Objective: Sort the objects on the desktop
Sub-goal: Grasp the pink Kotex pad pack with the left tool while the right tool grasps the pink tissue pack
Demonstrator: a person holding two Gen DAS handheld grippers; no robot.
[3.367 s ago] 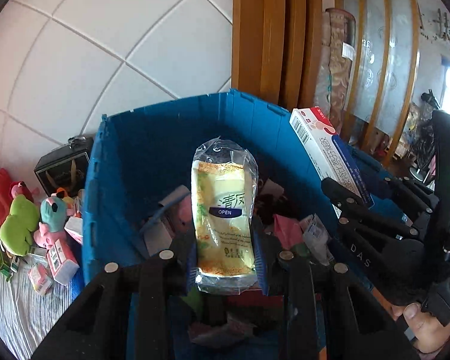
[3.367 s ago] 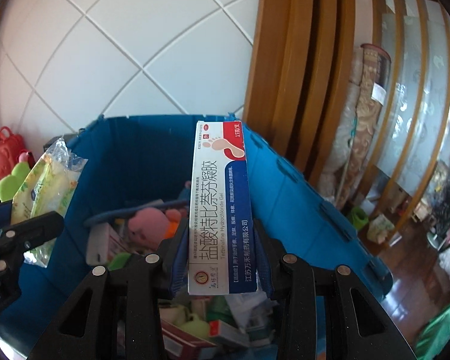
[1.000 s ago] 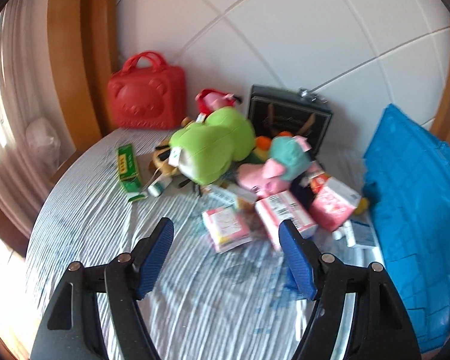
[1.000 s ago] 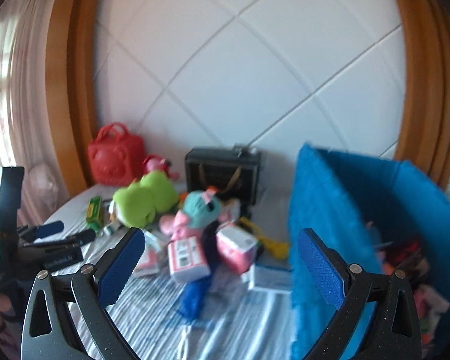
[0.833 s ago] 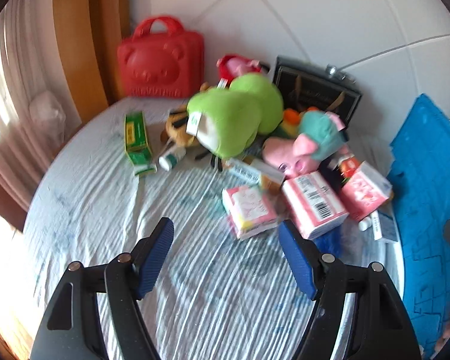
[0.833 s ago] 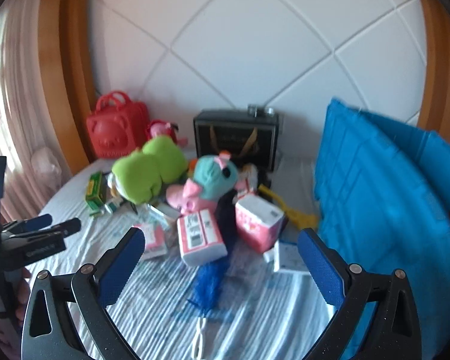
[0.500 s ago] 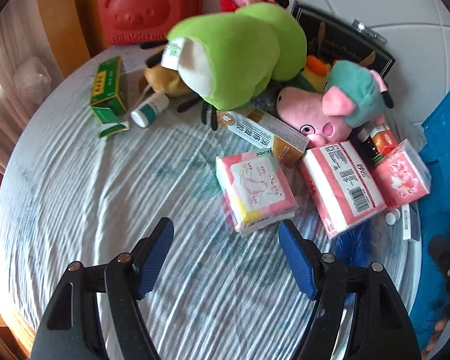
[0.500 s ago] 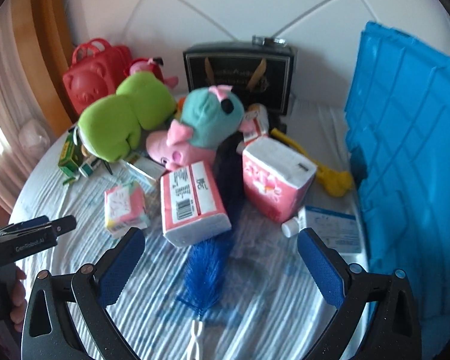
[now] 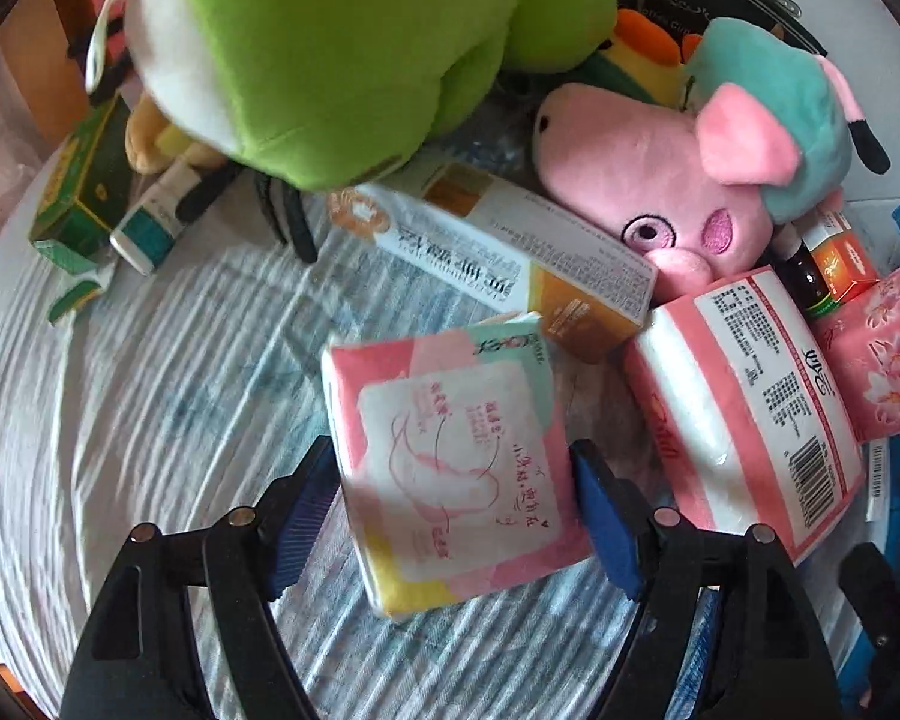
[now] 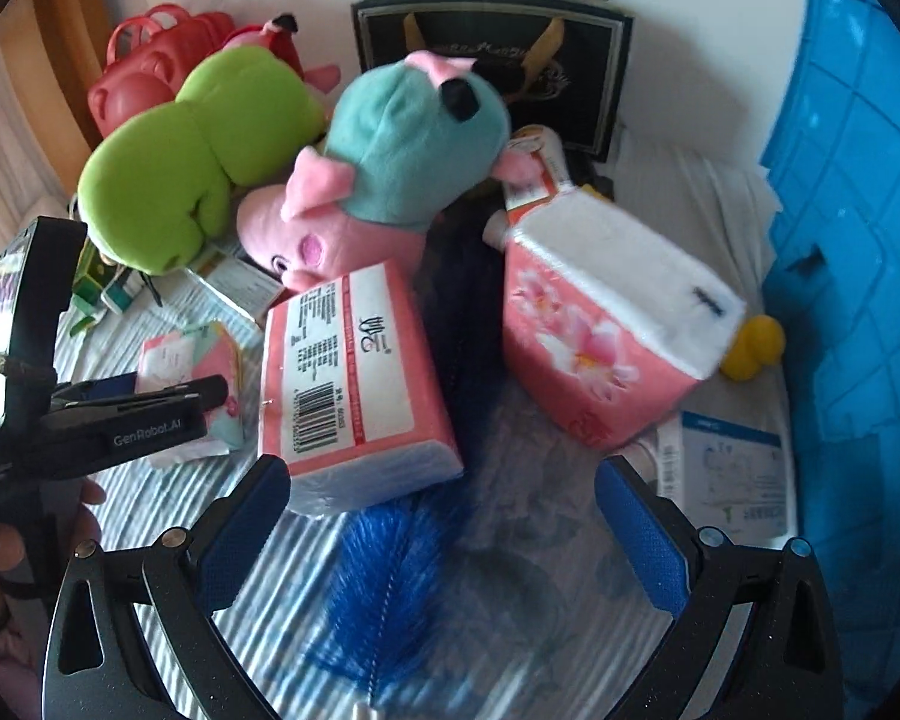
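My left gripper (image 9: 453, 507) is open, its blue pads on either side of a small pink tissue packet (image 9: 450, 462) that lies on the striped cloth; it also shows in the right wrist view (image 10: 192, 372). My right gripper (image 10: 441, 534) is open and empty above a blue feather brush (image 10: 384, 588). A pink barcoded tissue pack (image 10: 354, 384) lies just ahead of its left pad, and a pink flowered tissue pack (image 10: 606, 324) ahead of its right pad. The left gripper (image 10: 150, 414) shows at the left of the right wrist view.
A blue crate (image 10: 858, 240) stands at the right. A green plush (image 9: 330, 42), a pink pig plush (image 9: 690, 180), a white and orange box (image 9: 510, 264), a green box (image 9: 84, 180), a black gift bag (image 10: 492, 60), a red bag (image 10: 144, 60) and a flat white box (image 10: 732, 468) crowd the table.
Both grippers let go of their items over the crate, swung left to the table and came down. The left gripper now straddles the small pink packet; the right hangs over the feather brush.
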